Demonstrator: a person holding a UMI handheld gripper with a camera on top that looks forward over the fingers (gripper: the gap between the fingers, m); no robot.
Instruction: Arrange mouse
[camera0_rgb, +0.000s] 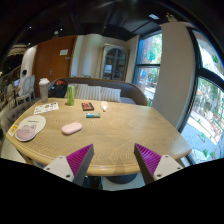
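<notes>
A light pinkish mouse (71, 128) lies on the round wooden table (115, 135), left of centre, next to a round pale mat (29, 127) at the table's left side. My gripper (112, 160) is open and empty, with both magenta pads (76, 160) wide apart over the table's near edge. The mouse is well ahead of the left finger and to its left, apart from it.
On the table stand a green bottle (70, 96), a white jar (43, 88), a dark box (88, 106), a small green item (92, 115), a white object (104, 105) and papers (45, 107). A chair seat (95, 180) sits under the near edge. Large windows lie to the right.
</notes>
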